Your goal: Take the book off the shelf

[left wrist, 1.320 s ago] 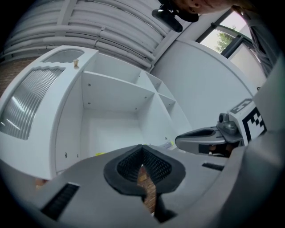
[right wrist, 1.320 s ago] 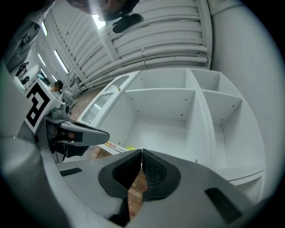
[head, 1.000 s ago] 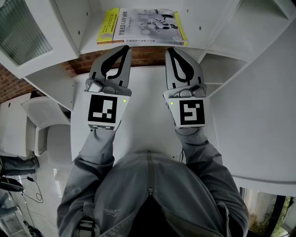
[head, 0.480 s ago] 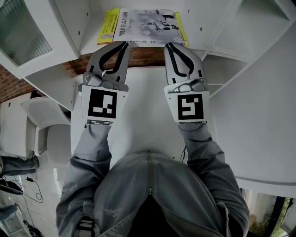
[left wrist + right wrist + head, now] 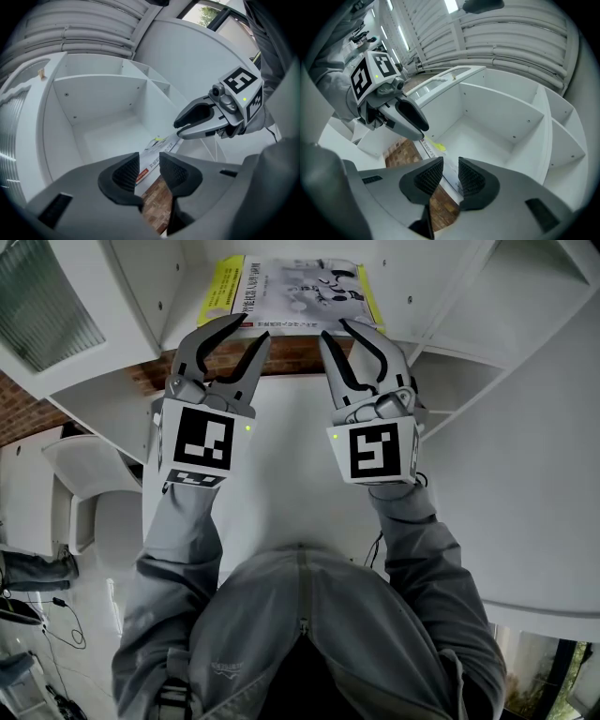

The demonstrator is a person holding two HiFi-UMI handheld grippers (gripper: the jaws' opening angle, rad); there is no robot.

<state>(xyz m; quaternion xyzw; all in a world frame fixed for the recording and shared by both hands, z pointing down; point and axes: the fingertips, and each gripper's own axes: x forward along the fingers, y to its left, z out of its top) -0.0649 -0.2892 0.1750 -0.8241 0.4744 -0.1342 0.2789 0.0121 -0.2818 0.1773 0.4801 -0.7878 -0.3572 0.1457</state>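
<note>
**Grippers at the Shelf: Both Claws Open, Book on the Board**

Far left, in the head view, a ribbed translucent panel (image 5: 42,301) sits above the outer white shelf wall (image 5: 141,287). Below it a strip of brick surface (image 5: 159,371) shows under the shelf board. Lower left, a dark cable (image 5: 66,629) lies on the pale floor.

The left gripper (image 5: 247,330) points level at the compartment. Its jaws have just been opening and stand apart. Its own view shows the ribbed pads (image 5: 126,173) clear of any object, with only the book's near end visible in the gap beyond them. Its marker cube (image 5: 202,442) faces the head camera.

The book (image 5: 291,292) lies flat on the board of the middle compartment, with a yellow band along each side and its near edge at the front lip, above the brick. Both gripper tips sit just in front of that edge. Contact cannot be confirmed.

The right gripper (image 5: 336,330) stands beside the left one. Its jaws have also just been opening, to a narrower gap than the left pair, and nothing is pressed between them. The book (image 5: 449,171) appears past them.

To the right, an upright divider (image 5: 450,287) closes the compartment, and further white compartments follow. These side walls flank the book closely. The person's grey sleeves (image 5: 187,531) fill the lower frame.
</note>
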